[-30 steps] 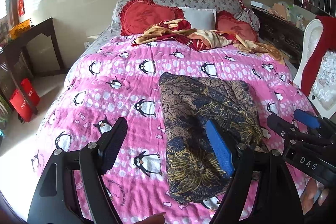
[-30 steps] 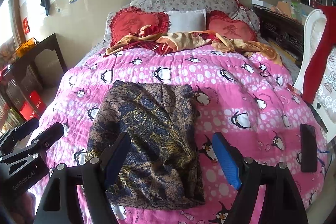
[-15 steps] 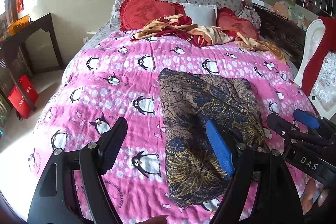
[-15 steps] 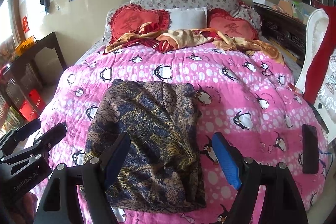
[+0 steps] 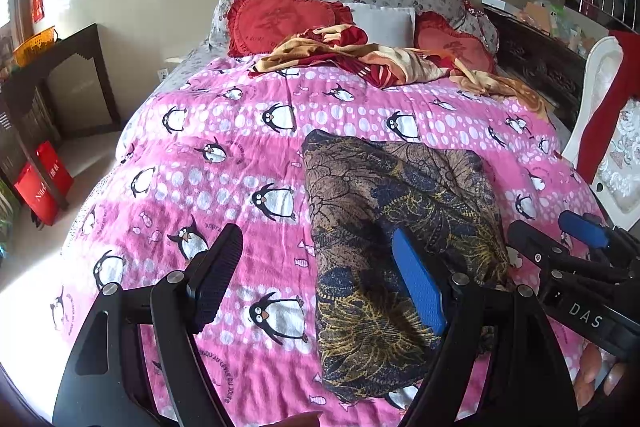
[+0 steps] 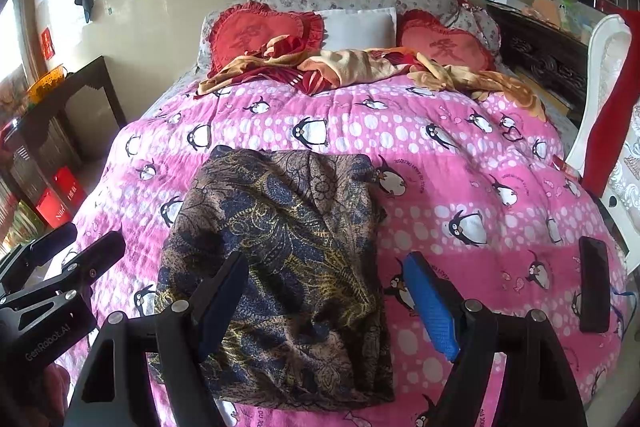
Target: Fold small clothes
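Grippers first: my left gripper (image 5: 320,275) hangs with its jaws spread and nothing between them, over the near left edge of the patterned garment (image 5: 396,239), and my right gripper (image 6: 332,295) is spread and empty too, hovering over the same cloth's near right part. Neither touches the fabric, as far as I can tell. The garment lies on the pink penguin quilt (image 5: 224,163) toward the near end of the bed, roughly rectangular, so I judge one fold is likely in and another is due. Next I would need to drop each gripper to a near corner, pinch only the top layers, and carry them toward the far edge. Open quilt lies left, right and beyond the garment, so there is room. A dark phone (image 6: 595,283) sits near the right edge, well apart from the cloth; a rumpled blanket (image 6: 360,67) and cushions (image 6: 256,35) stay at the far end.
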